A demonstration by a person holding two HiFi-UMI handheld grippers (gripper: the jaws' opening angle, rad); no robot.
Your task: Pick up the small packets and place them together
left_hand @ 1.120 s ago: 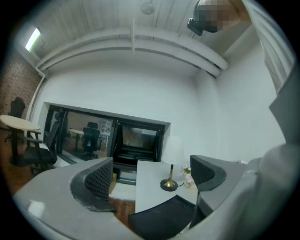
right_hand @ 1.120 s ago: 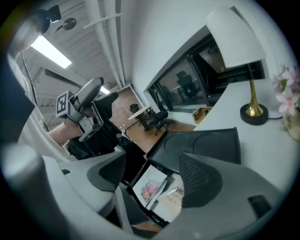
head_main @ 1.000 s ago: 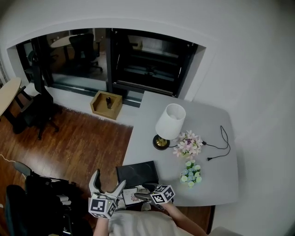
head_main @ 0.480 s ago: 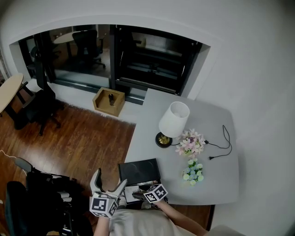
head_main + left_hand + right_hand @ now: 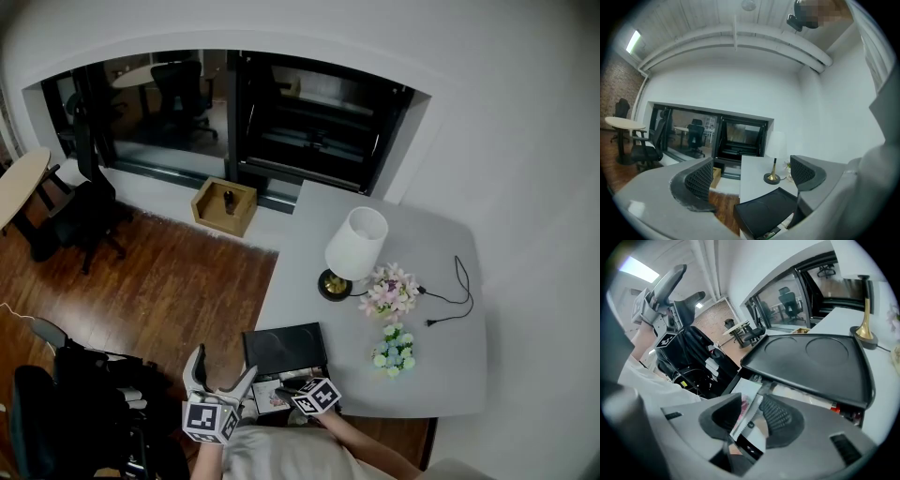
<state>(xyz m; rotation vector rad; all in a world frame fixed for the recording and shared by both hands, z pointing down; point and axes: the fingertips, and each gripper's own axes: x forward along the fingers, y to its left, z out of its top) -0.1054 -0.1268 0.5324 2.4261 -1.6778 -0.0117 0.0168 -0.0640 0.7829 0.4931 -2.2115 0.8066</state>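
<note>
Small flat packets (image 5: 270,397) lie on the grey table (image 5: 441,375) at its near edge, just in front of a black tray (image 5: 284,348). My right gripper (image 5: 287,392) points down at them. Its jaws have just been closing, and in the right gripper view the right gripper (image 5: 752,414) grips one white packet (image 5: 746,405) with a serrated edge between its pads. More packets (image 5: 802,393) show under the tray's (image 5: 811,362) front lip. My left gripper (image 5: 221,371) hangs level off the table's near left corner; the left gripper (image 5: 752,176) is open, nothing in it.
A white-shaded brass lamp (image 5: 355,246) stands mid-table, with a pink flower bunch (image 5: 389,291), a pale green one (image 5: 392,349) and a black cable (image 5: 452,292) to its right. A wooden box (image 5: 223,206) sits on the floor by the window. Dark equipment (image 5: 84,412) is at my left.
My right gripper has shifted left and down onto the packets by the tray and closed on one. The left gripper has stayed where it was.
</note>
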